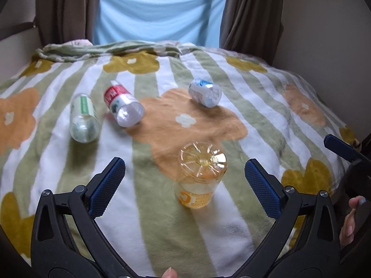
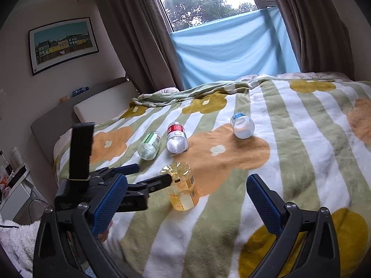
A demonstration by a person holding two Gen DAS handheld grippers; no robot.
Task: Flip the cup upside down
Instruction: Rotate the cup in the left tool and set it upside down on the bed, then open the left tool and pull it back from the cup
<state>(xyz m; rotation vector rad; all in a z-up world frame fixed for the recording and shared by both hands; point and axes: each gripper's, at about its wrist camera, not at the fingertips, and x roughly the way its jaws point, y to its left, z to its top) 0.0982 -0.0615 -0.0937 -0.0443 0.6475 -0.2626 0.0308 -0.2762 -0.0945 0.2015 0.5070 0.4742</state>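
Observation:
A clear yellow plastic cup (image 1: 201,176) with an orange label stands upside down on the blanket, ribbed base up. It also shows in the right wrist view (image 2: 182,187). My left gripper (image 1: 184,178) is open and empty, its blue pads (image 1: 107,186) on either side of the cup, not touching it. In the right wrist view the left gripper (image 2: 150,175) reaches in from the left, one finger just beside the cup. My right gripper (image 2: 187,202) is open and empty, held back from the cup.
Three more cut bottle cups lie on their sides on the flowered blanket (image 1: 185,231): a green-labelled one (image 1: 84,118), a red-labelled one (image 1: 124,106) and a blue-labelled one (image 1: 205,92). A headboard (image 2: 76,108) is at the left. Curtains and a blue sheet (image 1: 157,11) are behind.

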